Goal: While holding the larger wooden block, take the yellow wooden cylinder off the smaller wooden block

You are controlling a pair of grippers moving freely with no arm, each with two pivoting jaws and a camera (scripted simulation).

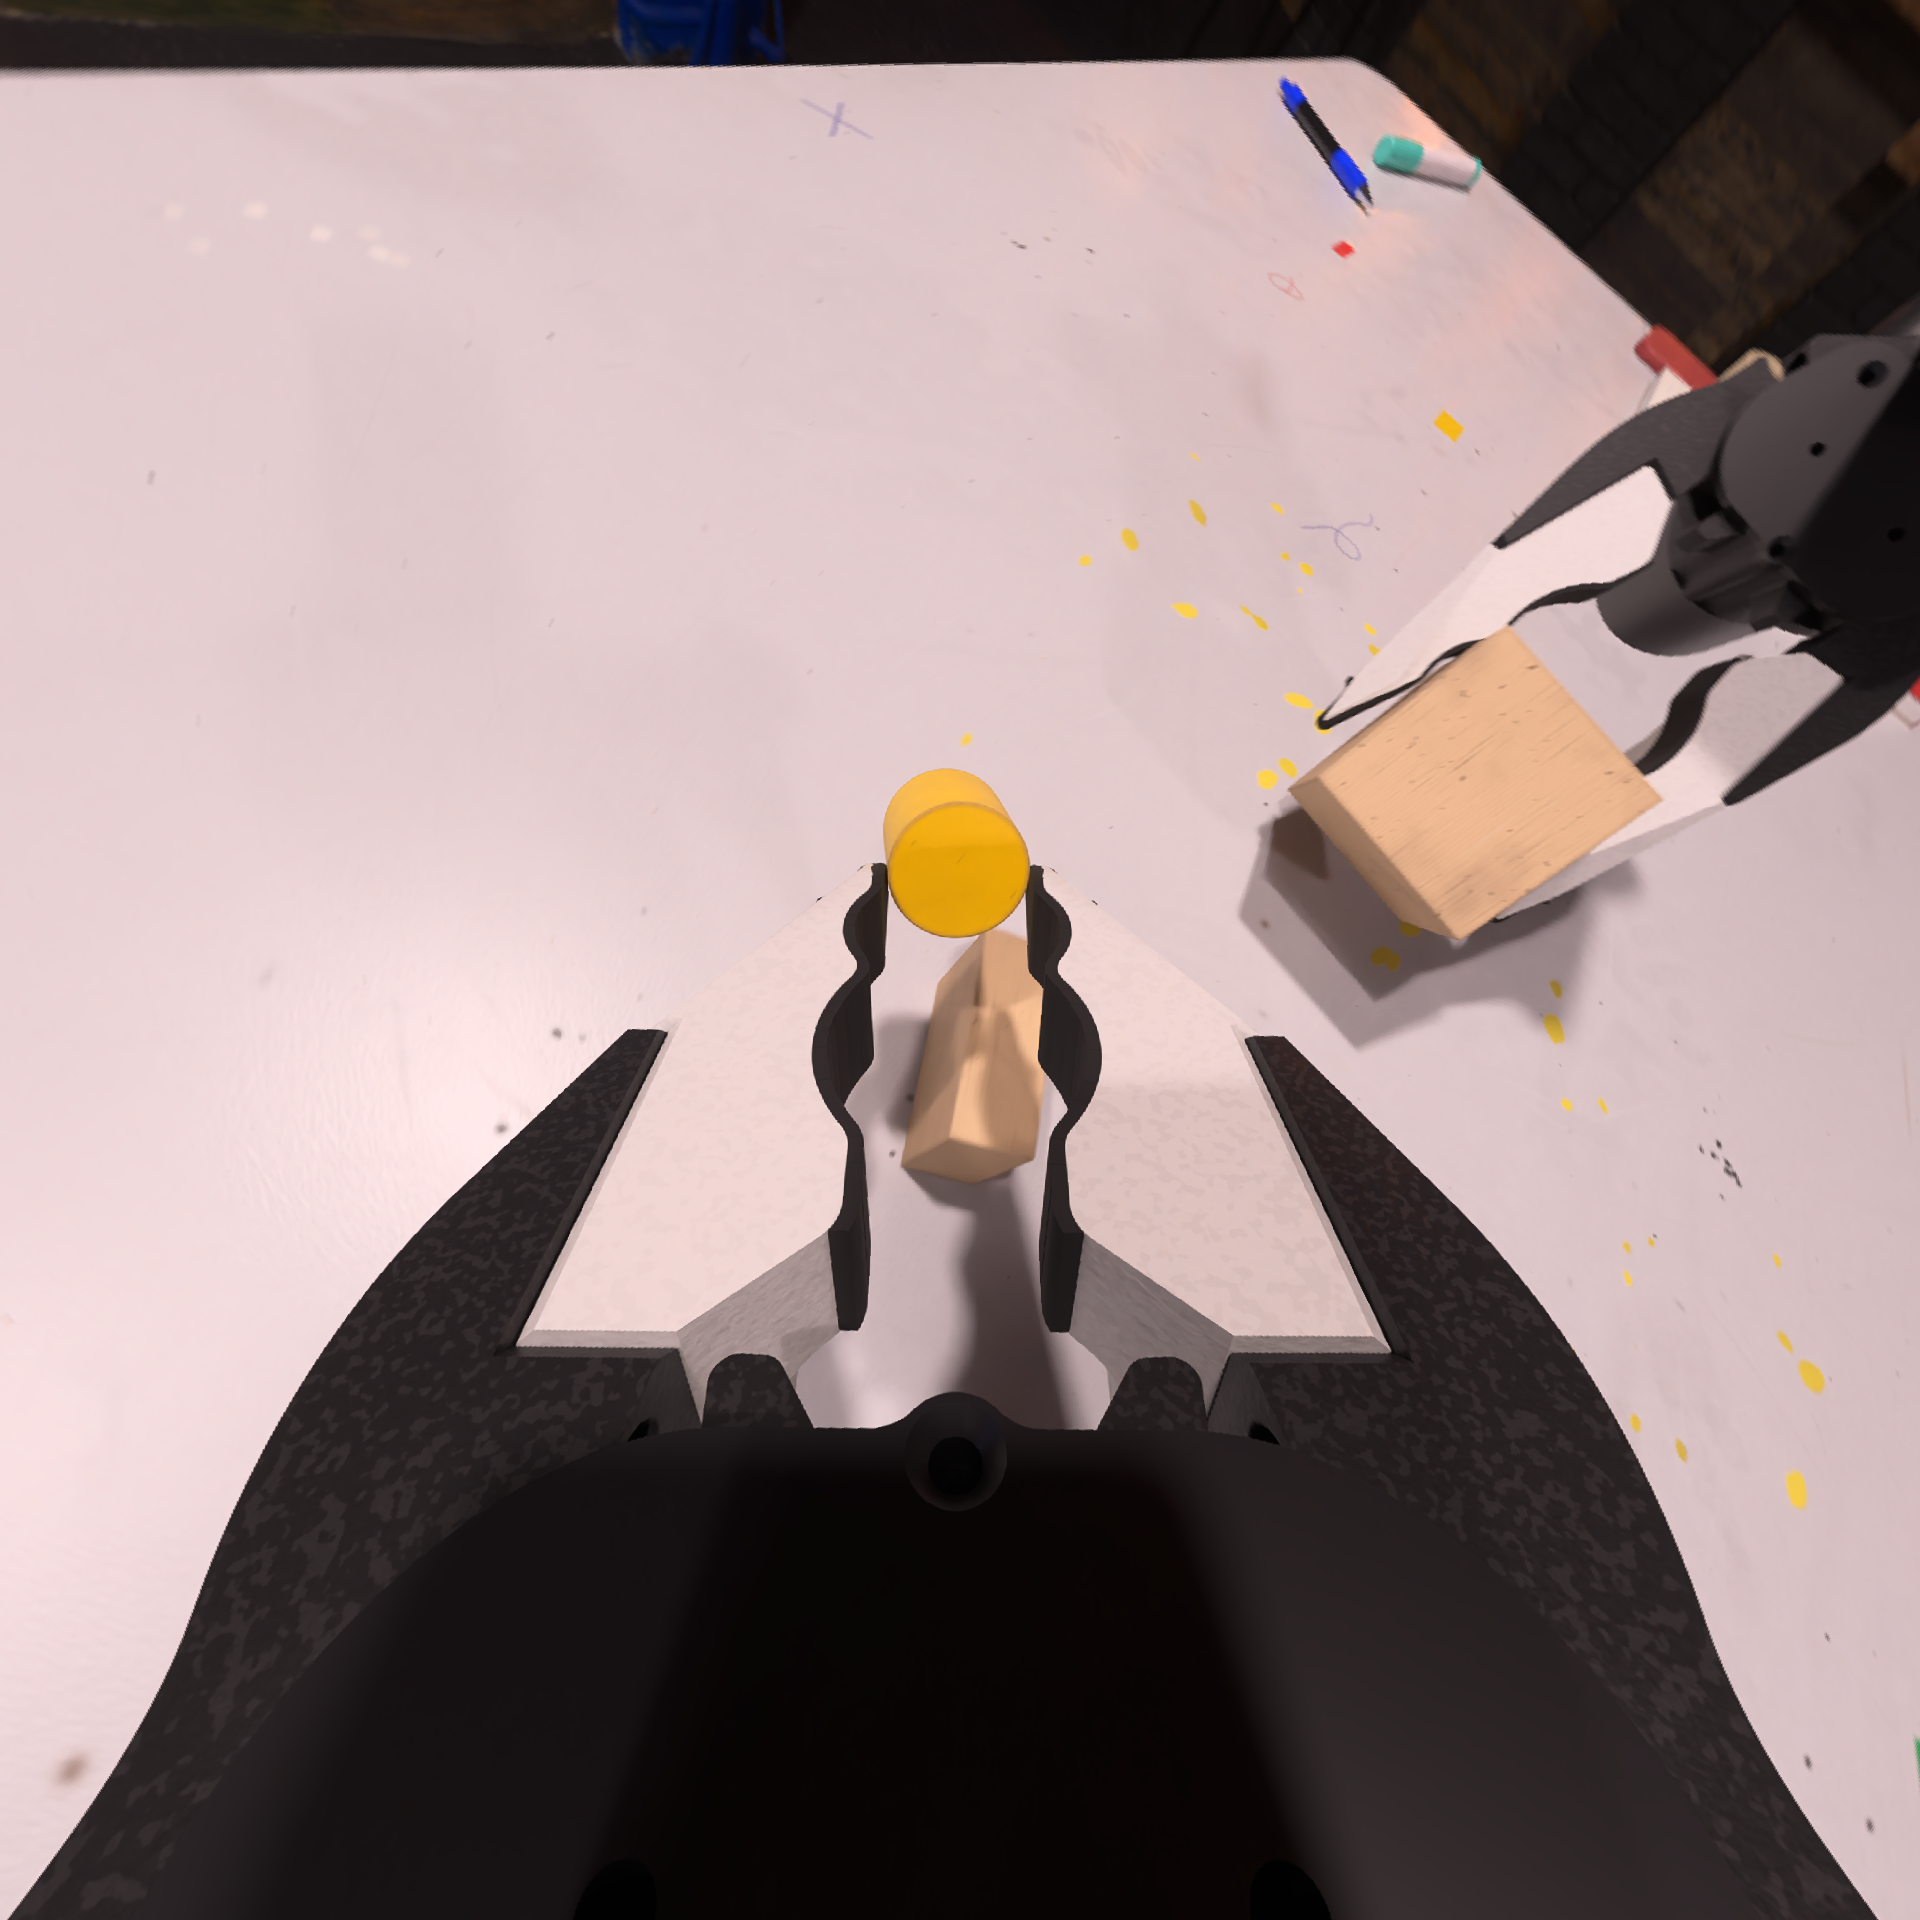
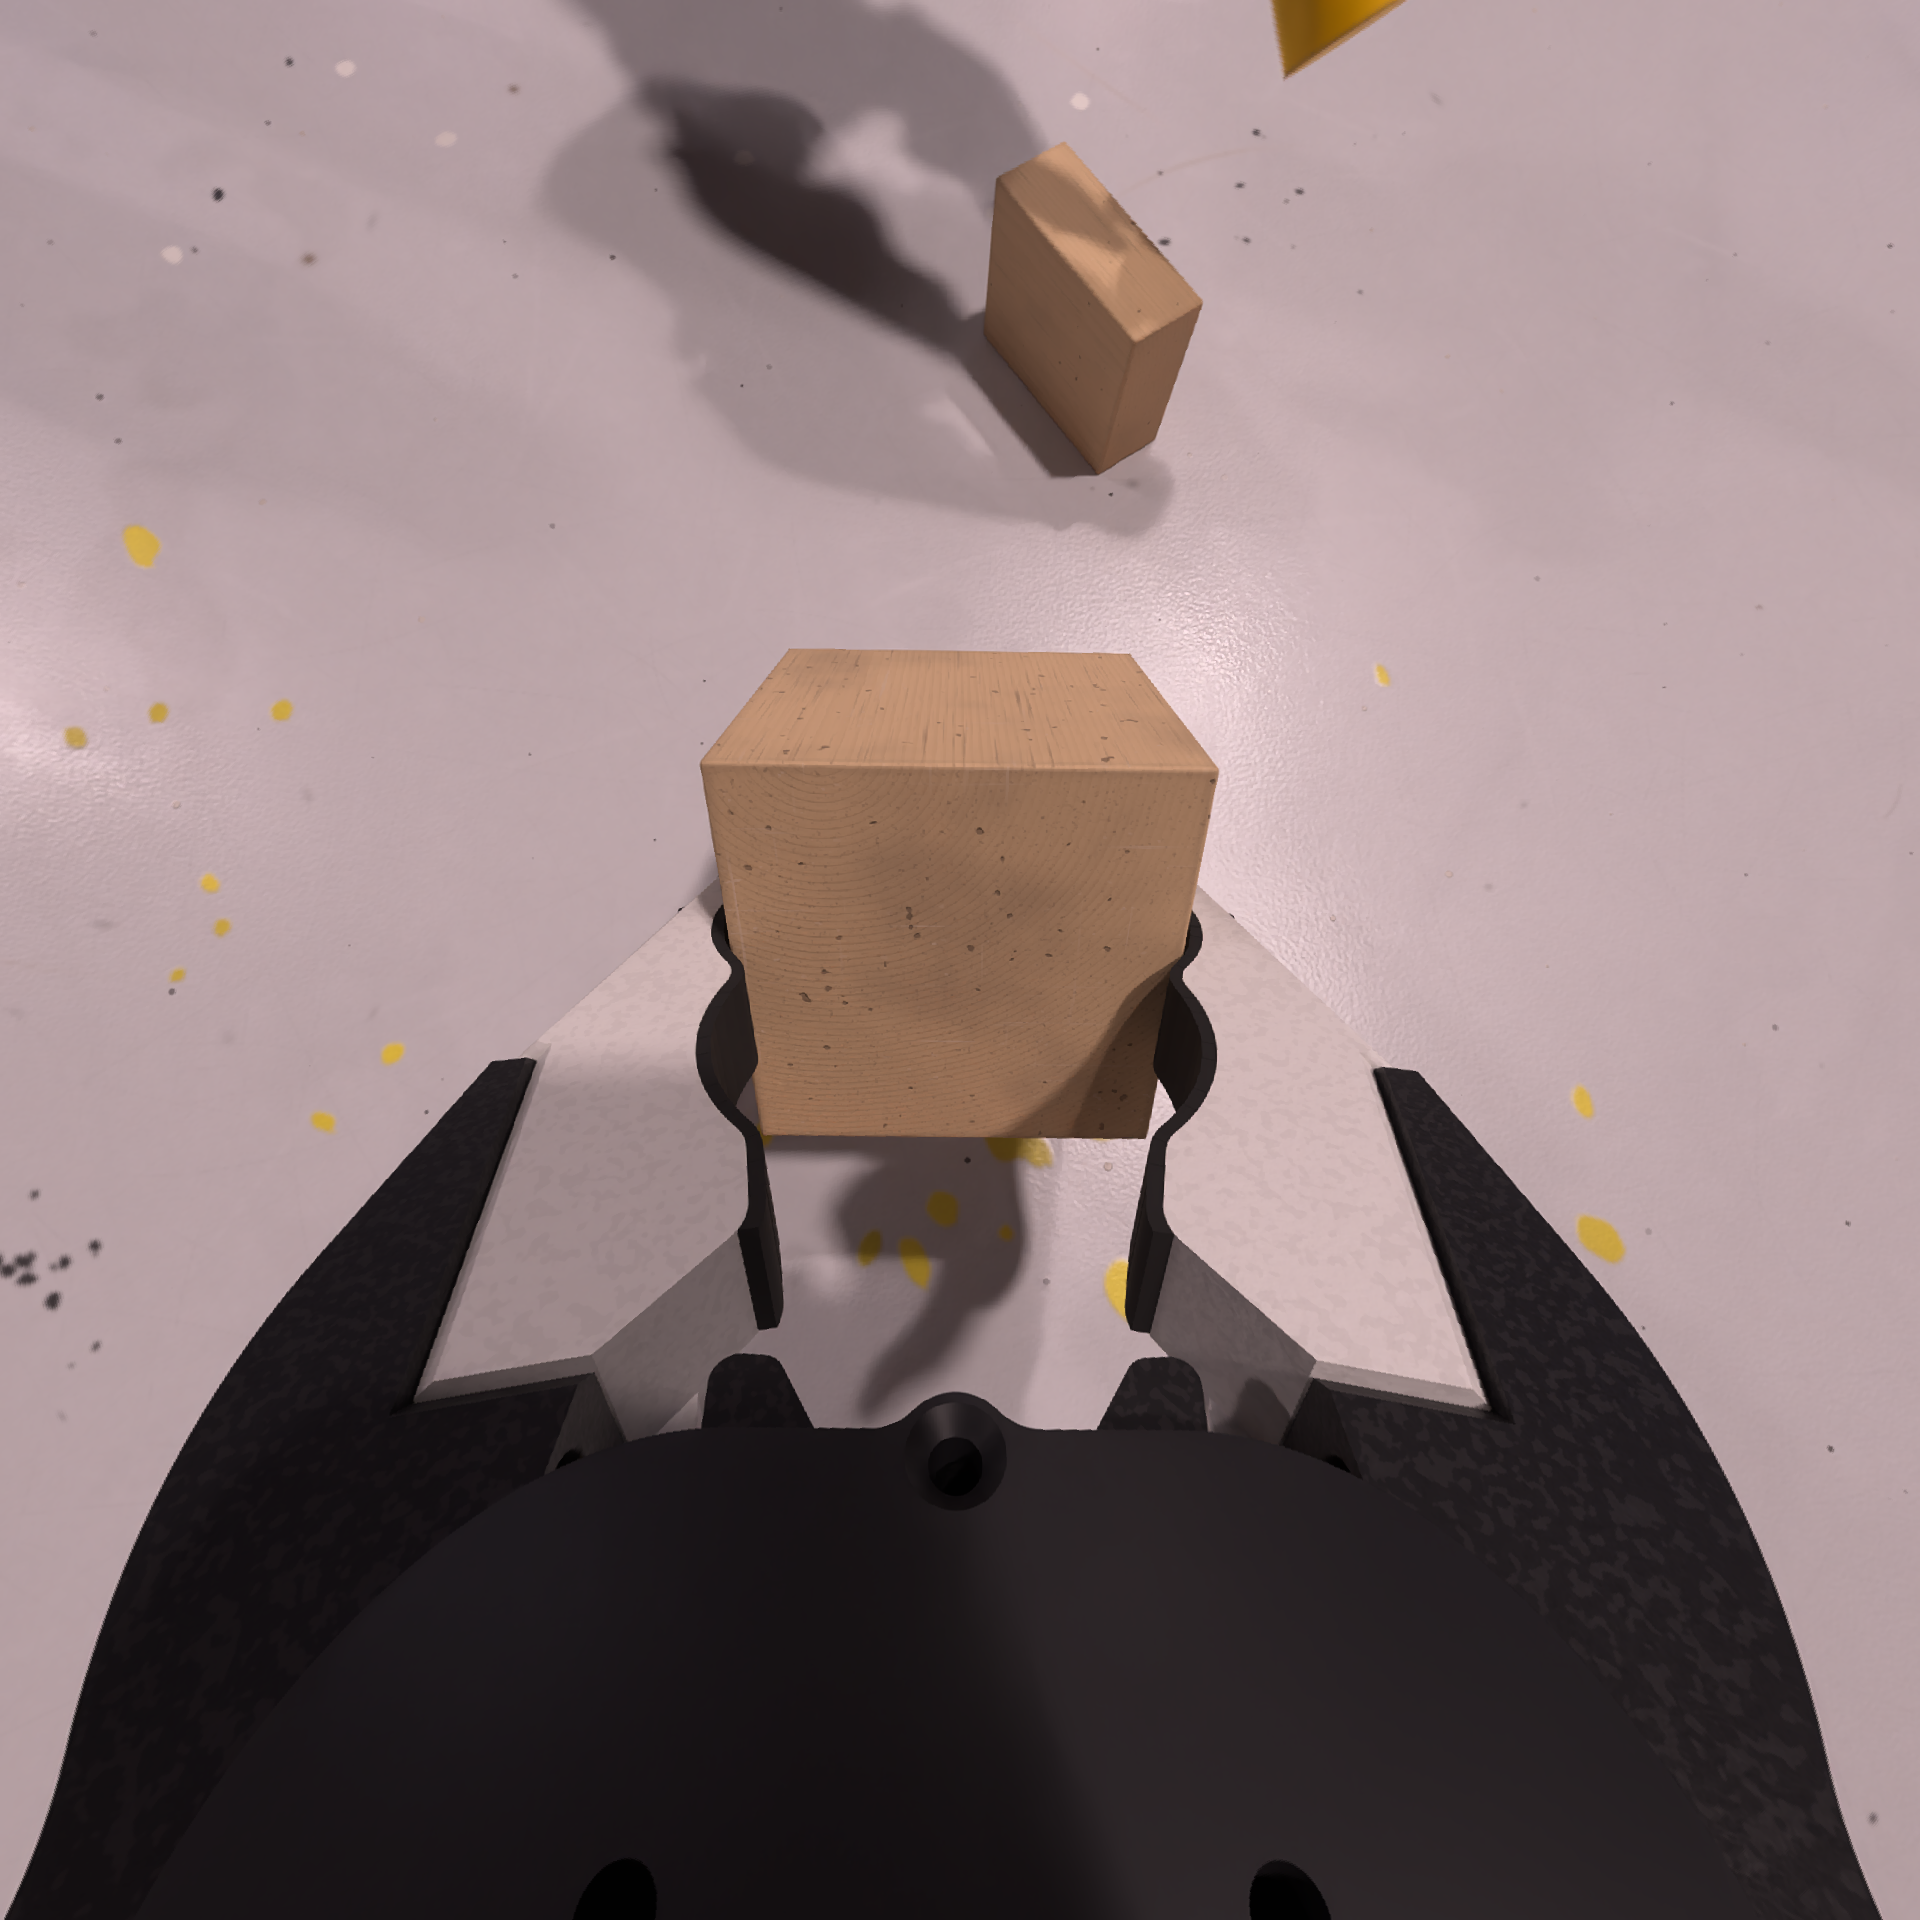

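Left gripper (image 1: 956,883) fingers closed on yellow cylinder (image 1: 954,854), held in air above smaller block (image 1: 977,1060), mid-counter. Right gripper (image 2: 956,997) fingers clamped on larger block (image 2: 956,914), lifted, toward right edge. Risk: cylinder pinched only at fingertips, could roll out and drop; larger block looks tilted, may slip. Counter (image 1: 520,520) white, scuffed, yellow paint flecks; blue pen (image 1: 1325,140) and marker (image 1: 1429,163) near far right corner. Room beyond dark.

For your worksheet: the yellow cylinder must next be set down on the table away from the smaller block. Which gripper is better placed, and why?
Left. The left gripper already grips the yellow cylinder, lifted clear of the smaller block. The right gripper is occupied, shut on the larger block.
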